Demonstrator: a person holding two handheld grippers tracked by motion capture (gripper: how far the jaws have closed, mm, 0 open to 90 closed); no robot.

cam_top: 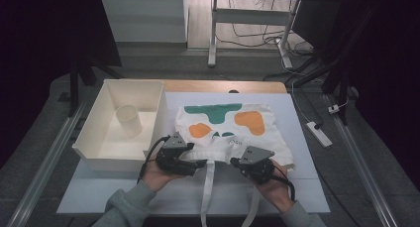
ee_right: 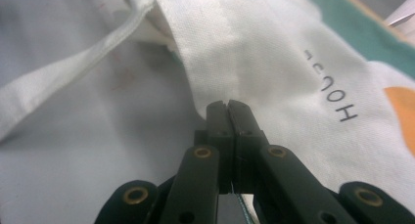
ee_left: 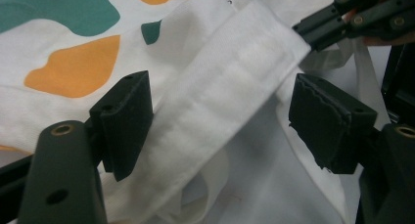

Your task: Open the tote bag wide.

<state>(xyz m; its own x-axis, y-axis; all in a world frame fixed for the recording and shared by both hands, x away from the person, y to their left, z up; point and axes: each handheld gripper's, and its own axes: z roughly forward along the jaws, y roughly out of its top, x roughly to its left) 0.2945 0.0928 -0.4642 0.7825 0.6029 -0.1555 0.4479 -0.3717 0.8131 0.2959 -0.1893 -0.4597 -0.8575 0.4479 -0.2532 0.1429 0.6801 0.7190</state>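
Pinching the near hem of the white cloth tote bag with green and orange blotches (cam_top: 229, 130) on the worktop, right gripper (ee_right: 227, 105) is pressed together; left gripper (ee_left: 220, 111) stands spread astride the hem band running diagonally toward it.

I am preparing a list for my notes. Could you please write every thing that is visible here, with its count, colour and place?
tote bag: one, white with green and orange patches, flat on the mat
bag straps: two, white, trailing toward the person
box: one, cream, left of the bag
cup: one, cream, inside the box
mat: one, white, on the table
power strip: one, white, floor at right
left gripper: black, open around the bag's hem
right gripper: black, shut on the bag's edge
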